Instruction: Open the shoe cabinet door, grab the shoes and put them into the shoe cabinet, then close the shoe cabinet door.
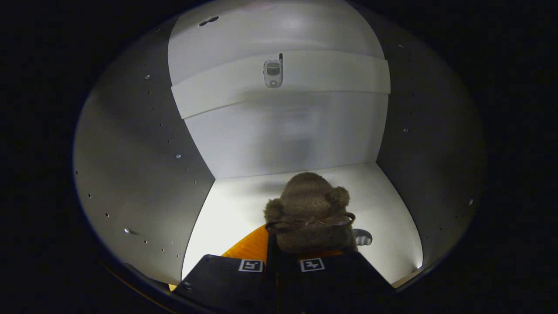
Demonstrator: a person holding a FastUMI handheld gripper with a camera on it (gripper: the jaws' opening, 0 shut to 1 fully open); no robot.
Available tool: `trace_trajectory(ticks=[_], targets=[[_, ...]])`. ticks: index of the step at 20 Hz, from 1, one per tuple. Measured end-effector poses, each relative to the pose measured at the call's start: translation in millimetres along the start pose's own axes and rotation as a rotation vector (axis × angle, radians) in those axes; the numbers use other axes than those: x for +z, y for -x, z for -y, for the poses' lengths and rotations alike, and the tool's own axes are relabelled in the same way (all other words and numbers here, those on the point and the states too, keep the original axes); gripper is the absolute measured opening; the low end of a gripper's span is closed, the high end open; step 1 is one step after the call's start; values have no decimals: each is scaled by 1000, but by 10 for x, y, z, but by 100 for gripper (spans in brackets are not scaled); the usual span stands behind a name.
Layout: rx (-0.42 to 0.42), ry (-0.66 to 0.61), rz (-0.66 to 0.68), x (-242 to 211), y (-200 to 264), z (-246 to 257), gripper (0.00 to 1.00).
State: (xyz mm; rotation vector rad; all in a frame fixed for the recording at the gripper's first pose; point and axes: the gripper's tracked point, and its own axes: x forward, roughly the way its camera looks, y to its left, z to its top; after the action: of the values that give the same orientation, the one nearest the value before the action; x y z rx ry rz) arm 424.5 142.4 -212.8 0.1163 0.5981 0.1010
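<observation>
Inside the white shoe cabinet (shelf above), the gripper is clamped on a furry shoe.

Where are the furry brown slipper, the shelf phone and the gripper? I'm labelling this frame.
Furry brown slipper with orange sole (310, 205): gripper view, on its fuzzy upper, between the fingers.
Small silver flip phone (273, 73): gripper view, on its body, on the white shelf.
Gripper (282, 261): gripper view, between its fingers, shut on the slipper.

My gripper is reaching level and straight ahead, fingers pinched nearly together with just a thin gap.
</observation>
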Motion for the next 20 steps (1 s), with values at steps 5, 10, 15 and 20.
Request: trace_trajectory(ticks=[5, 10, 15, 20], targets=[[15, 43, -1, -57, 305, -104, 66], [21, 86, 109, 50, 840, -103, 98], [35, 131, 267, 182, 1697, -145, 98], [87, 153, 369, -98, 2751, -278, 98]])
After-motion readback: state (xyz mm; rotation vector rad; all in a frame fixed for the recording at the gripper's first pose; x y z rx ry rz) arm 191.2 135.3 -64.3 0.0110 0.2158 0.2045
